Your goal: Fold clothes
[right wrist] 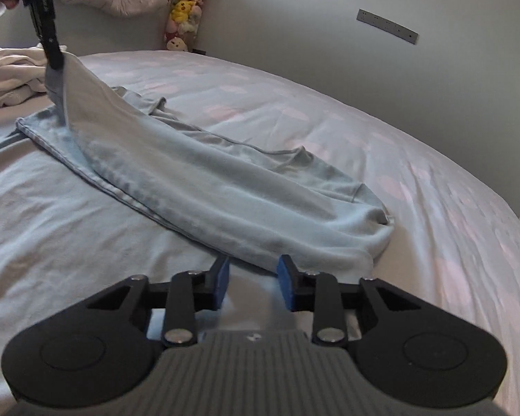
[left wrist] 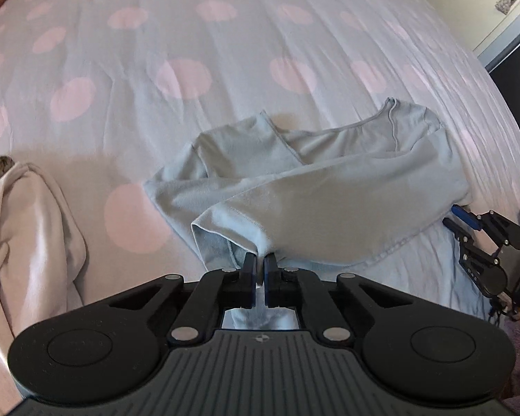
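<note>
One pale bedspread with pink round dots [left wrist: 190, 52] fills most of both views, wrinkled, running to the frame edges. On it, centre to right of the left wrist view, lies the light blue soft cotton shirt [left wrist: 329, 180], partly folded over itself, neckline toward the upper right. A cream crumpled blanket [left wrist: 27, 228] sits at the lower left edge of that view, apart from the shirt. Your left gripper [left wrist: 259, 270] has its jaws pinched together on the shirt's hem corner; in the right wrist view that corner is lifted, upper left. Your right gripper [right wrist: 253, 279] has its blue-padded jaws spread apart, low over the bed, right at the shirt's near edge, gripping nothing. Stuffed toys [right wrist: 185, 7] hang top centre.
</note>
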The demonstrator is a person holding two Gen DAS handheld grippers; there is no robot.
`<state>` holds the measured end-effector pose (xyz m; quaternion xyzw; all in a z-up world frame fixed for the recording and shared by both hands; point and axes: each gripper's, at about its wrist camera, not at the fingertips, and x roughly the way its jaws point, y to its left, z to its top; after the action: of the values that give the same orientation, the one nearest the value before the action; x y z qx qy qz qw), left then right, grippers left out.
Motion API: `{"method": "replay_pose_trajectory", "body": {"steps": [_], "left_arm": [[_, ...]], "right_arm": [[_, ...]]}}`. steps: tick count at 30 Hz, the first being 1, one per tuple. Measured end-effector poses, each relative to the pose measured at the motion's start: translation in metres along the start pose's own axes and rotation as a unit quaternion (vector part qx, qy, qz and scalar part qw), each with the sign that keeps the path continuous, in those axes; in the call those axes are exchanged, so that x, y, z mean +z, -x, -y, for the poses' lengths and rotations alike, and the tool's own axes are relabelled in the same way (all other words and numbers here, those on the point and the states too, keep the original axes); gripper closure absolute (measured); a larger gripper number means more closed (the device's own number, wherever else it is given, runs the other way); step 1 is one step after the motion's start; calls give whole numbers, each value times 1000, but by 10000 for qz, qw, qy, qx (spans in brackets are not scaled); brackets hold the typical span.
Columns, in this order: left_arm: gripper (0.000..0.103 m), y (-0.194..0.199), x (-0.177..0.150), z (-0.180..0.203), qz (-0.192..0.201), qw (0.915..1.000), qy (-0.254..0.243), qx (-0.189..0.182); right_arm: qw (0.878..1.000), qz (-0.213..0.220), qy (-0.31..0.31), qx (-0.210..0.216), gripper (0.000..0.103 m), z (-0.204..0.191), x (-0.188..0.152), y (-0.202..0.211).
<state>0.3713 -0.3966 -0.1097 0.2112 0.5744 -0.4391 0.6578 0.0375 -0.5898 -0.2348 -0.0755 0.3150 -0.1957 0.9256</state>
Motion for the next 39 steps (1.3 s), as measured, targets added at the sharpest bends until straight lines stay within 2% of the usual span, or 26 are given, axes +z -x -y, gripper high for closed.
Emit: {"method": "replay_pose_trajectory", "body": {"steps": [3,6,9,10,13,15,17,21,25,26,29,31,34,35,38,39], "left_arm": [[101,2,-2,-8,-12,9999,127,17],[98,3,-5,-14,72,9997,236,72],[95,5,-9,-21,157,9992,346,127],[88,5,-10,-23,185,9990,383,145],[80,7,-18,-23,253,9989,362,141],[73,6,-29,-17,280,9993,217,121],[63,0,-40,-10,286,9992,176,222],[61,-14,-55,-5,514,9974,368,339],[61,-24,-61,-5,568,9958,628,334],[61,-25,-62,-4,567,9957,651,322],[61,-24,-64,2,561,9959,627,320],[61,-22,-64,6,568,9961,555,390],[61,-19,-60,14,589,9960,510,435],[61,-19,-58,17,594,9960,490,446],[61,-17,-53,32,618,9964,337,462],[61,-16,-52,39,625,9966,267,460]], "right_arm": [[9988,-97,-383,-280,101,19,-2,-1],[9951,-209,-784,-573,103,37,-4,-2],[9915,-363,-1008,-740,103,49,-9,-3],[9908,-414,-1041,-756,103,50,-10,-4],[9886,-542,-1002,-987,103,52,-13,-5],[9876,-537,-1089,-998,102,56,-14,-4],[9870,-517,-1186,-954,99,59,-15,-3],[9893,-414,-1073,-900,98,58,-16,4],[9925,-279,-858,-827,97,55,-15,7],[9935,-272,-771,-795,95,53,-14,8],[9956,-346,-374,-782,65,44,-16,6],[9950,-437,-81,-891,65,38,-18,1],[9958,-322,-16,-861,71,39,-16,-4],[9958,-295,8,-868,85,39,-14,-5],[9950,-438,-66,-892,96,41,-11,-4],[9947,-514,-180,-872,97,44,-11,-3]]}}
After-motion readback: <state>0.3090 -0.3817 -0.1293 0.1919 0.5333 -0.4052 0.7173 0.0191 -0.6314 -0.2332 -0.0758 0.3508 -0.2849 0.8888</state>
